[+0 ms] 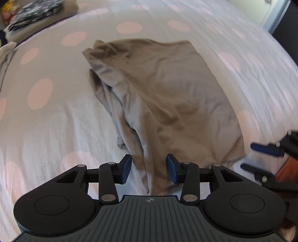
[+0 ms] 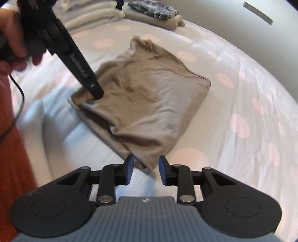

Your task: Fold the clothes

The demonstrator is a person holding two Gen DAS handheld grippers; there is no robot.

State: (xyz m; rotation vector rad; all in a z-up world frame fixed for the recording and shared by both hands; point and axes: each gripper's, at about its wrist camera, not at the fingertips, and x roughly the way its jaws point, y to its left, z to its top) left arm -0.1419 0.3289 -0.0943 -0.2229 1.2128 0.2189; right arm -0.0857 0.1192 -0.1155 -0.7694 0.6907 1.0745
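The folded soft beige cloth top lies on the white bed sheet with pink dots, its near edge between the released fingers of the left gripper and its corner between those of the right gripper

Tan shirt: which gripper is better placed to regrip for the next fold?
Probably left. The left gripper has the tan shirt edge between its open pads; the right gripper stands open at a corner tip only.

A bed with a white sheet dotted in pale pink carries a folded beige garment just ahead of the grippers; farther beyond lie folded white clothes and a dark patterned piece atop beige folds
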